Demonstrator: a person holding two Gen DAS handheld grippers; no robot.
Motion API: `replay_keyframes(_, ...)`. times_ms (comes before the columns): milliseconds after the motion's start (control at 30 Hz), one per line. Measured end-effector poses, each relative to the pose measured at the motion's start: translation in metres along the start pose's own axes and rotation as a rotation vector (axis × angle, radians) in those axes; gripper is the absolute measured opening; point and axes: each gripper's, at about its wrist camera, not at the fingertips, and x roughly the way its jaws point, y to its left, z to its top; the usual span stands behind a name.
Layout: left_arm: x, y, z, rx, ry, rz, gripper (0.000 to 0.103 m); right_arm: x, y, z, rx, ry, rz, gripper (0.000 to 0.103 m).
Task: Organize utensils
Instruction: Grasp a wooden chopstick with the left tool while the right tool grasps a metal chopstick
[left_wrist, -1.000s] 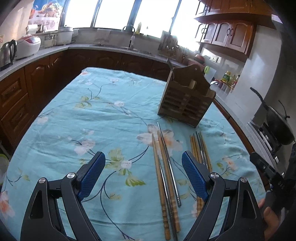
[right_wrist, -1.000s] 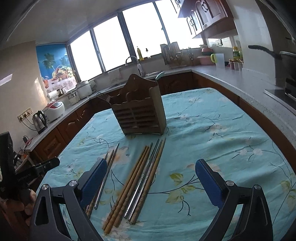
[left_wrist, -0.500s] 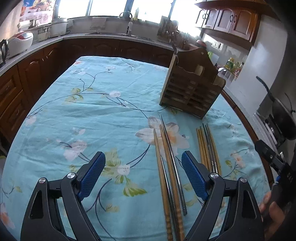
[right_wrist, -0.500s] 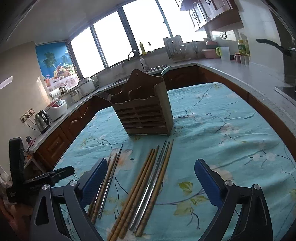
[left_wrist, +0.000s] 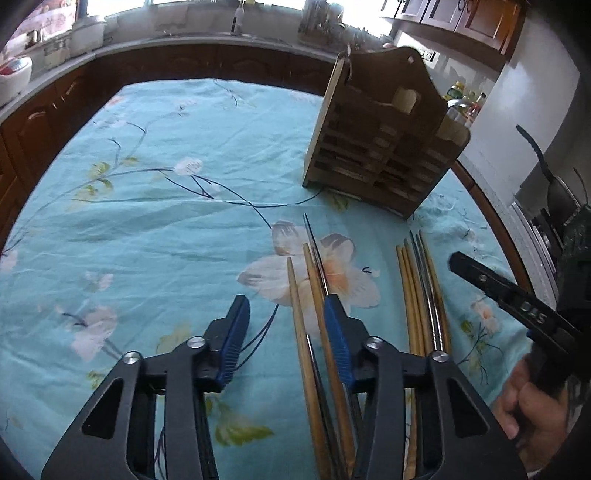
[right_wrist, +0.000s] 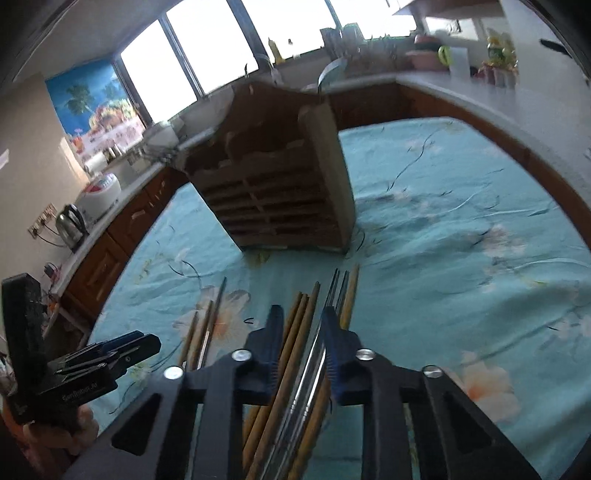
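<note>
The brown wooden slatted utensil holder (left_wrist: 384, 147) is standing on the blue flowered tablecloth (left_wrist: 147, 221). It is the landmark here. Two bunches of long chopsticks are lying flat on the cloth just in front of the holder, with their thin tips pointing toward it.

One bunch, the brown wooden and shiny metal sticks (left_wrist: 314, 280), is lying nearer the holder's left corner. The left gripper (left_wrist: 284, 336) is sitting over this bunch. Its blue pads are partly spread. The sticks are running along the same way as the fingers, close by the right pad (left_wrist: 338, 343). It is not pinching anything yet.

The other bunch of wooden and silver sticks (right_wrist: 317, 325) is lying below the holder's right corner. The right gripper (right_wrist: 301, 343) is reaching along it, fingers part way apart, with several sticks running between them. I cannot tell if the pads are touching the sticks, because this view is blurry.

Each gripper is nearest its own bunch. A pick-up would probably need the fingers to close across the sticks.
</note>
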Motion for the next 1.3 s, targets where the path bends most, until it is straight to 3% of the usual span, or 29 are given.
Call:
replay_keyframes(300,0.026,0.004,0.013,0.000,0.047,-0.031,0.030,0.046,-0.009,0.007,0.022,0.109,-0.055,0.009)
replay_keyframes(667,0.045,-0.007,0.022,0.059,0.073,-0.012,0.006,0.060,-0.010,0.026,-0.026,0.114,-0.081,0.005)
replay_keyframes(967,0.046,-0.010,0.023,0.072,0.060,-0.006,0.004,0.068,-0.002,0.033,-0.051,0.108,-0.112,0.005)
replay_keyframes(1133,0.029,-0.006,0.018,0.048,0.031,-0.032,0.004,0.057,-0.010,0.032,0.007,0.082,-0.063,0.005)
replay_keyframes(1300,-0.008,-0.005,0.019,0.041,-0.036,-0.072,0.004,0.017,-0.008,0.027,0.014,0.021,-0.005,0.004)
